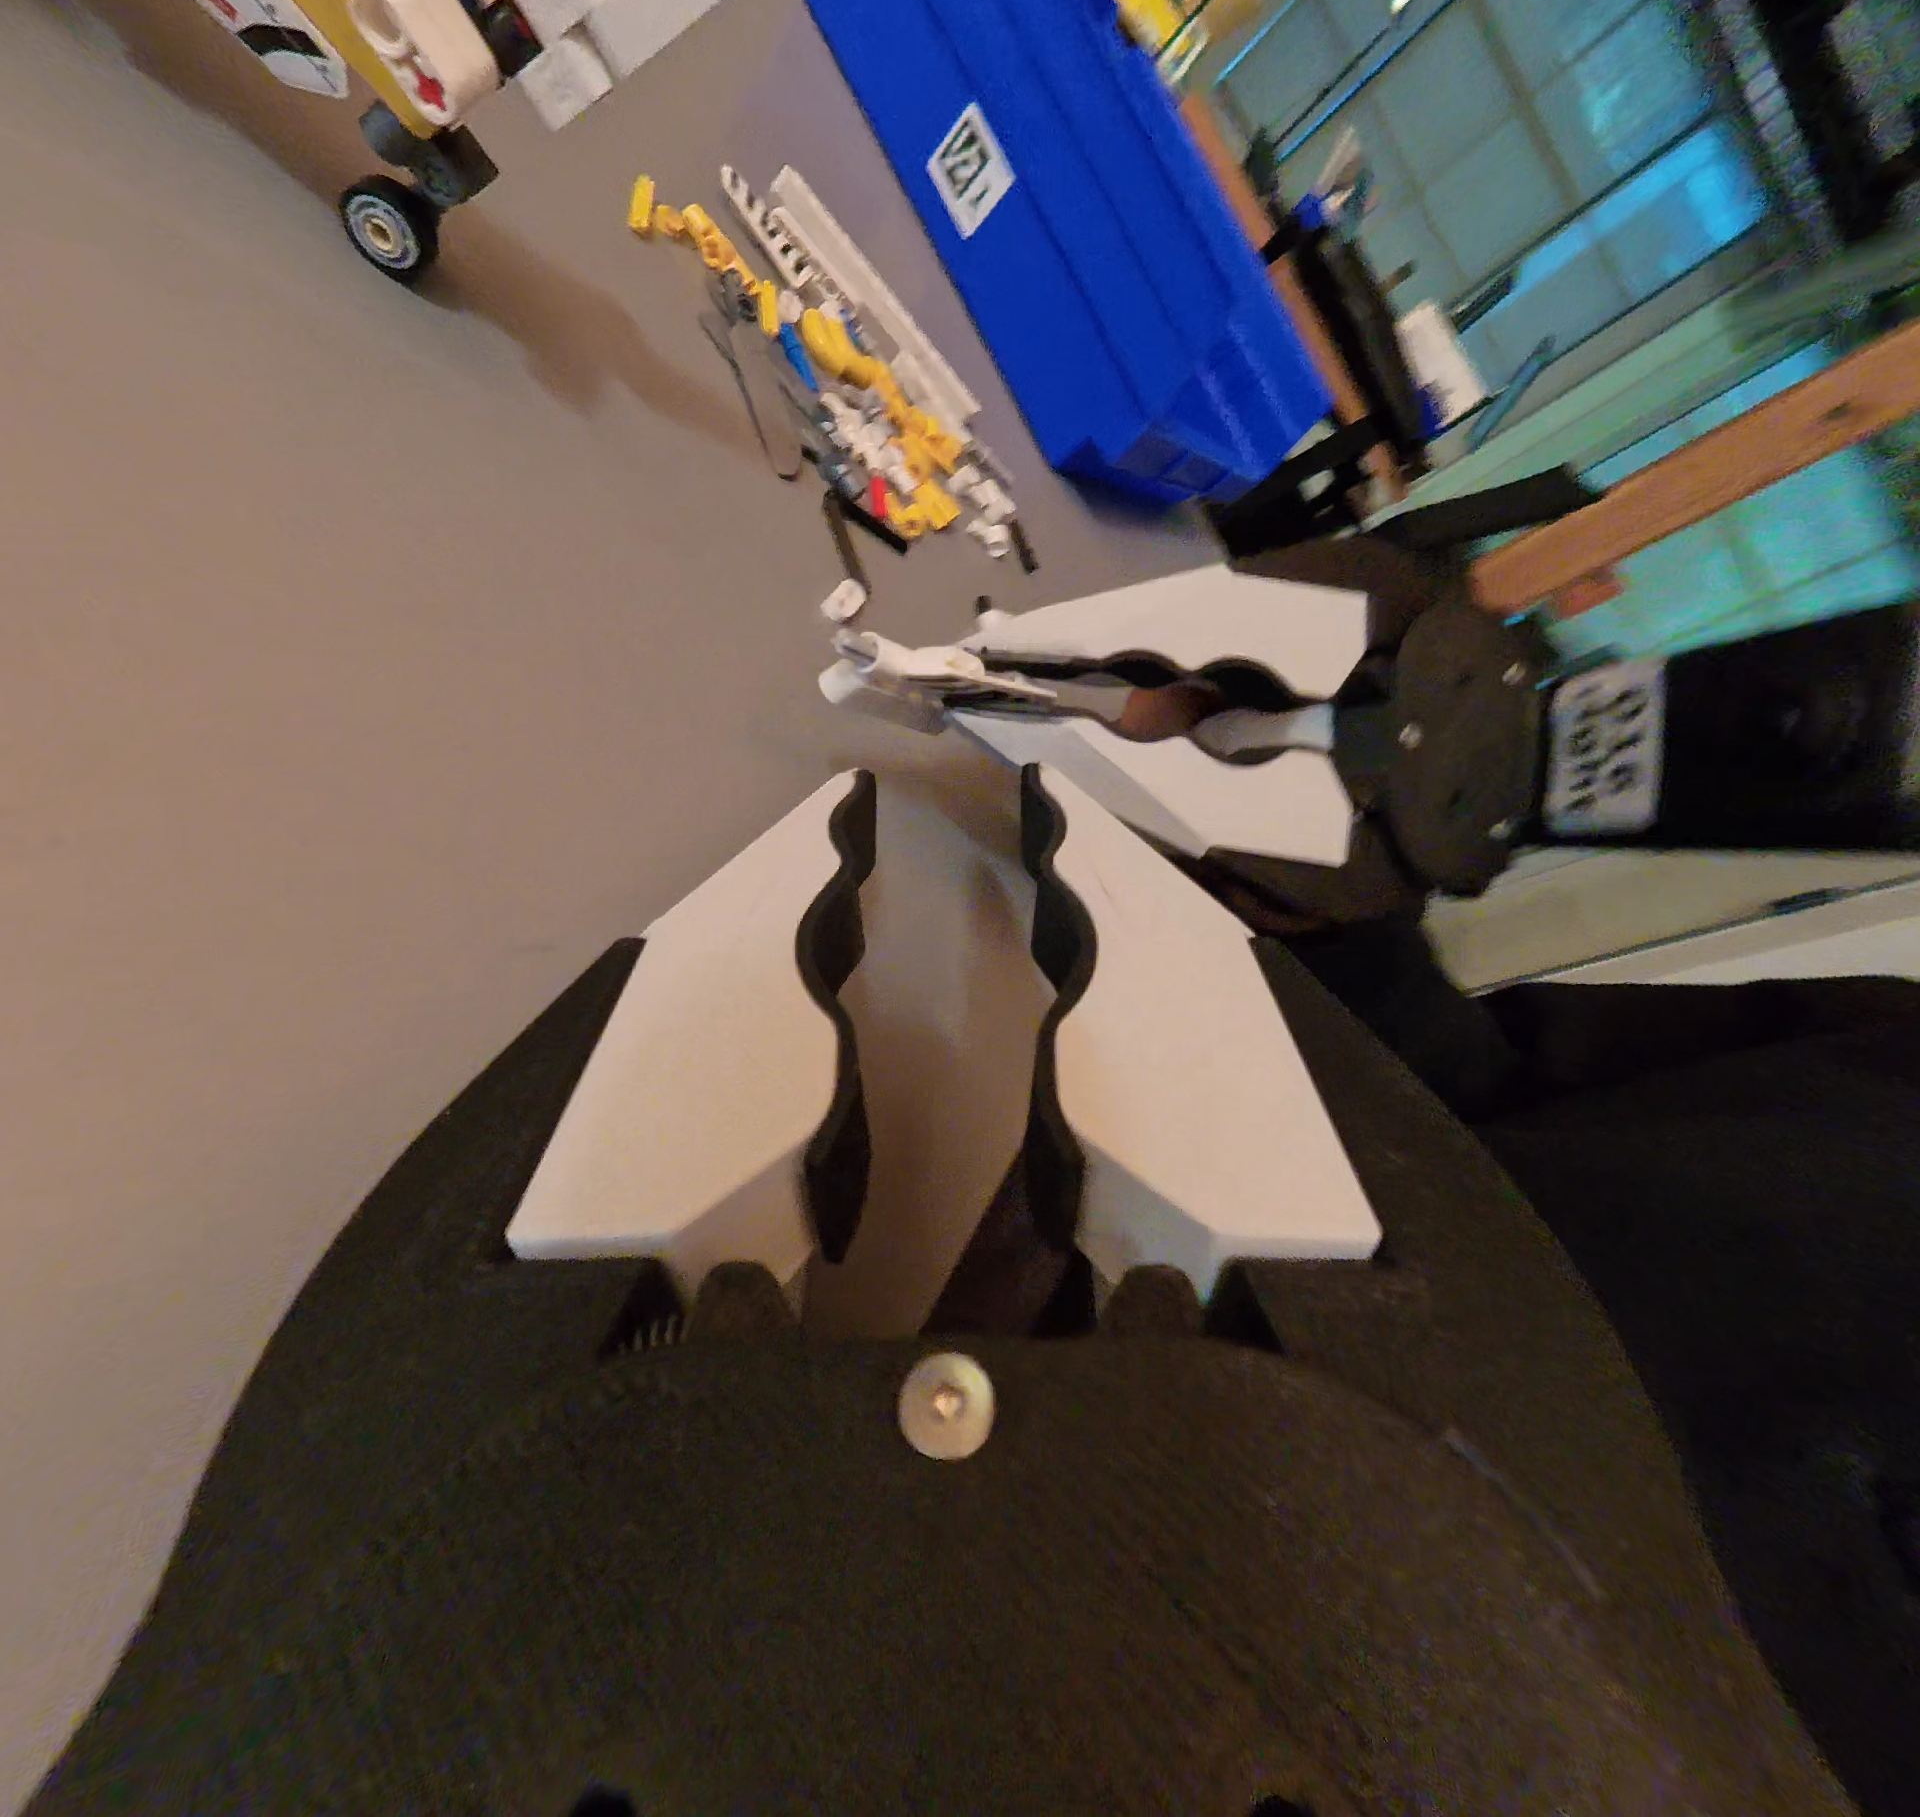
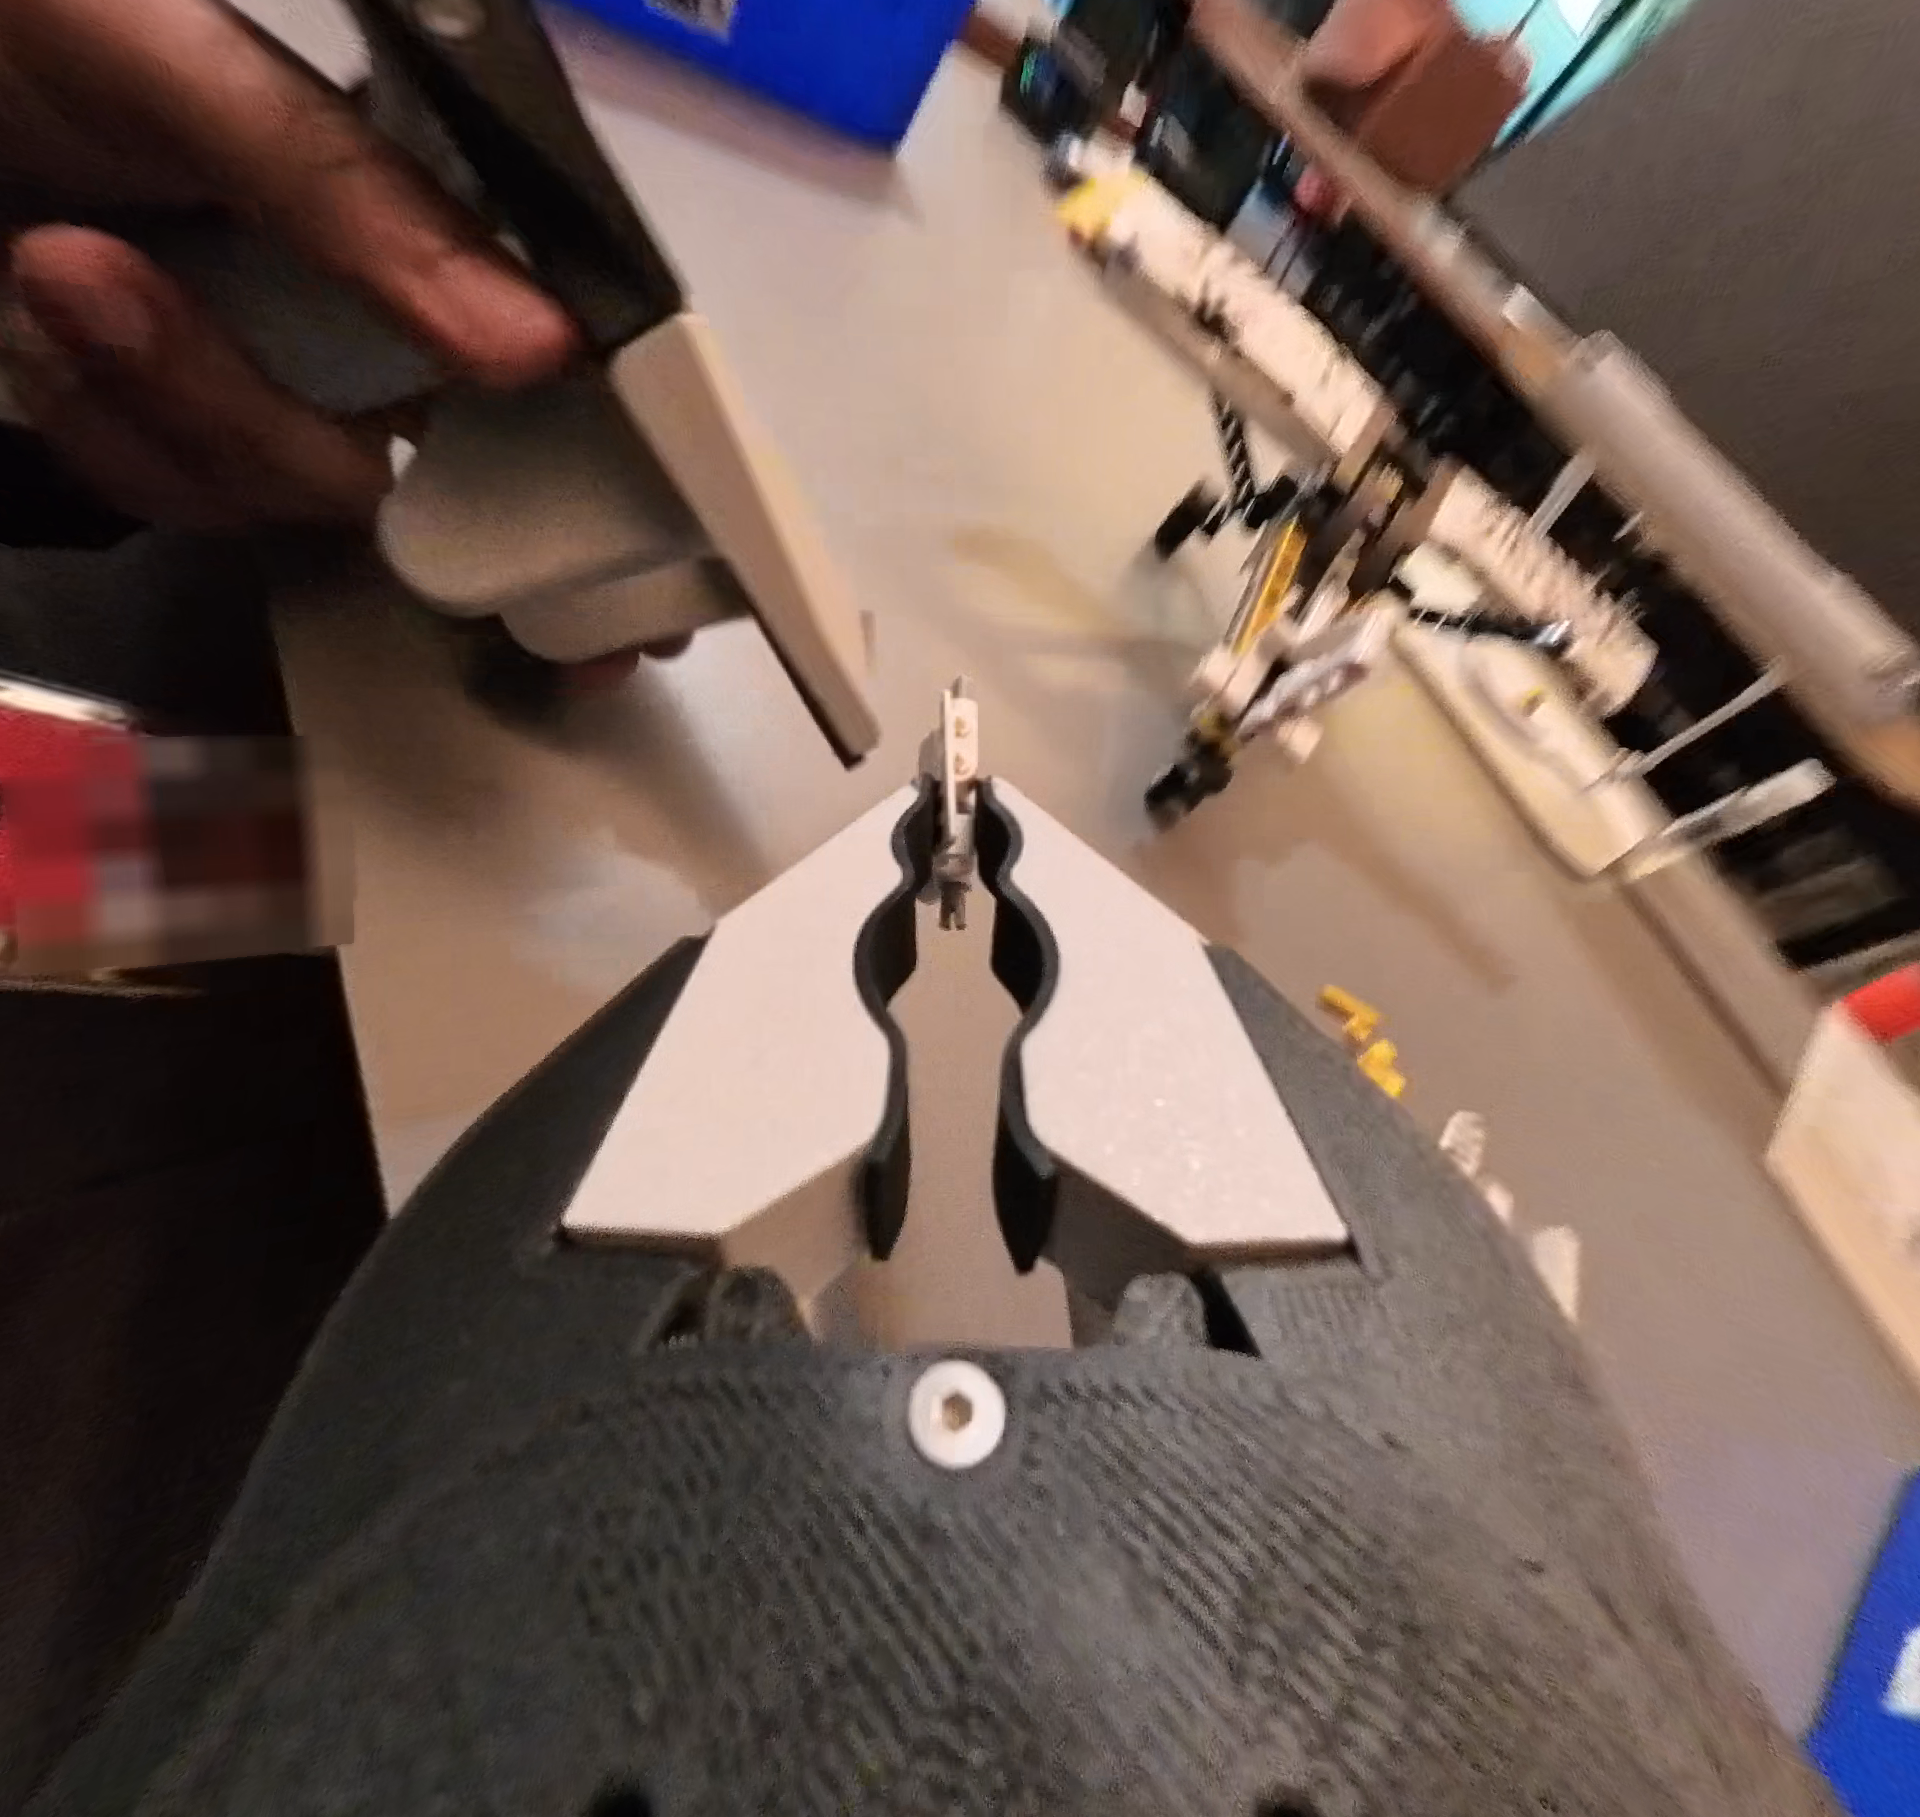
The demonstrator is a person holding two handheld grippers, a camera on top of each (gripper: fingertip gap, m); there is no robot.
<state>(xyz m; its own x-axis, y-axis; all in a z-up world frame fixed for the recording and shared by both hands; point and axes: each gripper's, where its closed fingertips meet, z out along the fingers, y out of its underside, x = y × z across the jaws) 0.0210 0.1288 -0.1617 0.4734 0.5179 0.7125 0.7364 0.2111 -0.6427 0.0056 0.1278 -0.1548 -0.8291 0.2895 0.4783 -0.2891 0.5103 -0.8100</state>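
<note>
Two grippers under my remote watch. Right gripper (image 2: 958, 811) clamps small white beam assembly (image 2: 958, 749) at fingertips, long axis forward. Left gripper (image 1: 948, 780) parted, empty, just beside; assembly (image 1: 894, 671) ahead. Loose-parts pile (image 1: 862, 396) beyond on grey table (image 1: 364, 572).

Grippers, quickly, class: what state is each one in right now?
Left gripper: open, nothing between its fingers.
Right gripper: closed on a small white building-toy piece.

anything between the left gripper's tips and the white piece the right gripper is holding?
Nothing. In the left wrist view only bare grey table shows between the open left gripper and the small white piece clamped in the right gripper.
</note>
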